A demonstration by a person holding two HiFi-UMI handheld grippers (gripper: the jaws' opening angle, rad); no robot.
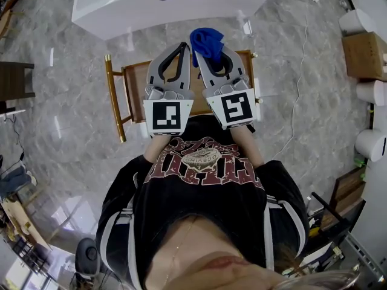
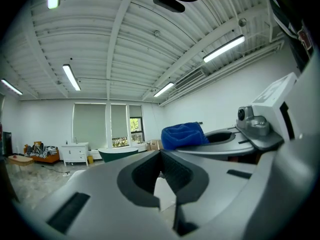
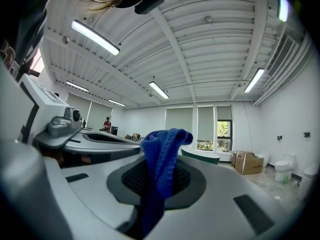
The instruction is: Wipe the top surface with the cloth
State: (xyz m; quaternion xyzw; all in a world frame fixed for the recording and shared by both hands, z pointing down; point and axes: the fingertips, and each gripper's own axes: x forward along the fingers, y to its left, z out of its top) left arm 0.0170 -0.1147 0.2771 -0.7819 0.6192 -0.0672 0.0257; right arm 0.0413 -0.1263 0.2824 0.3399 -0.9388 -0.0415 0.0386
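My right gripper (image 1: 210,48) is shut on a blue cloth (image 1: 207,41), which bunches out past its tips. In the right gripper view the cloth (image 3: 161,156) hangs pinched between the jaws of that gripper (image 3: 160,181). Beside it my left gripper (image 1: 182,47) is shut with nothing in it; its jaws meet in the left gripper view (image 2: 161,156), where the cloth (image 2: 182,135) shows to the right. Both grippers are held side by side close to the person's chest and tilt up toward the ceiling. A white unit (image 1: 121,8) with dark holes in its top stands ahead of them.
Under the grippers is a chair with a gold frame (image 1: 112,95) and a wooden seat (image 1: 135,83). At the right stand a cardboard box (image 1: 365,53) and white cylinders (image 1: 370,93). A thin cable (image 1: 300,83) runs over the marble floor.
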